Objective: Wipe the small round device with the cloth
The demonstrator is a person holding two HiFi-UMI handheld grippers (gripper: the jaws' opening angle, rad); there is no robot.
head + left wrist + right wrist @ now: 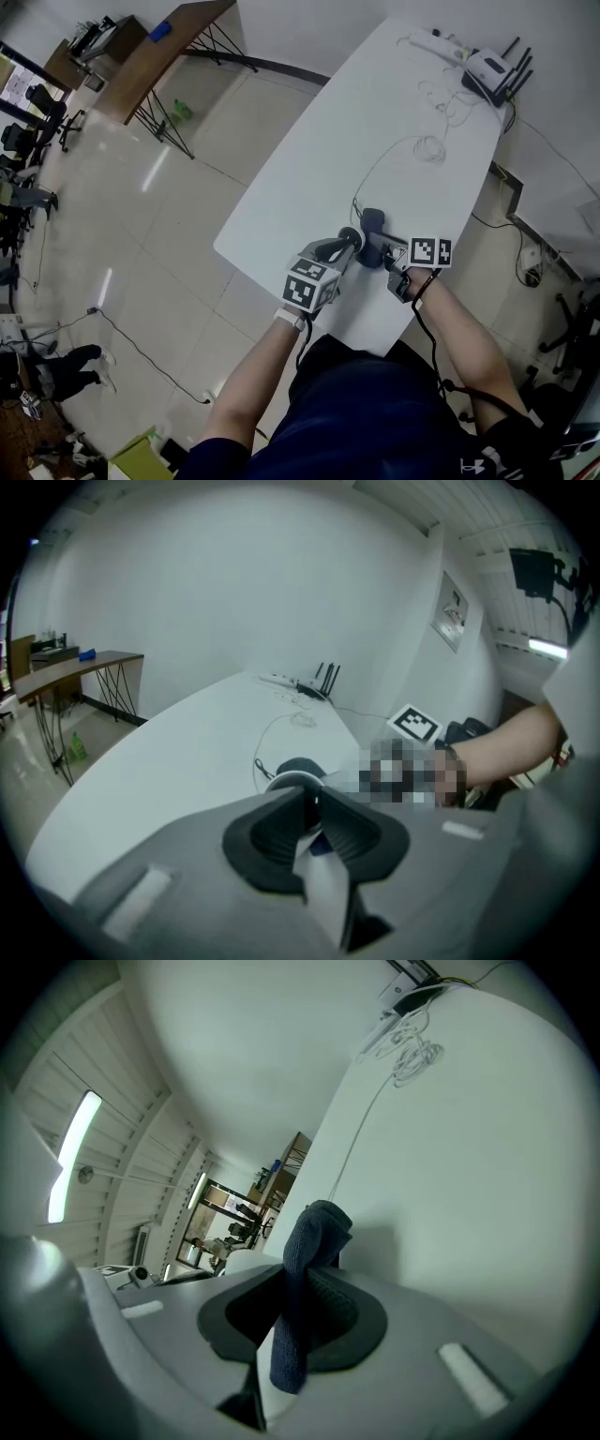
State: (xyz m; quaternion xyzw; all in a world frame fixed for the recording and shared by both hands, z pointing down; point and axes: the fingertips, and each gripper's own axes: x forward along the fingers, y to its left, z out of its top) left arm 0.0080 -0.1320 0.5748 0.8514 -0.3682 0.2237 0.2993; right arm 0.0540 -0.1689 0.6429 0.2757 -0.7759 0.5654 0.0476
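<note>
Head view: one white table [375,122], two grippers, one small round device, one cloth, one router [492,70] and one power strip [431,39], the last two at the far corner. The left gripper [345,246] and right gripper [382,253] meet close to the table's near edge. The small round device [352,234] sits at the left gripper's tips, and the dark cloth [373,221] is just beside it on the right gripper's side; contact between the two cannot be confirmed. A thin cable [375,169] runs from the device up the table. Left gripper view: jaws narrow, pinching the device's near rim, with the device directly beyond the tips. Right gripper view: jaws narrow, clamped on the folded dark-blue cloth, which sticks out past the tips above the tabletop.
</note>
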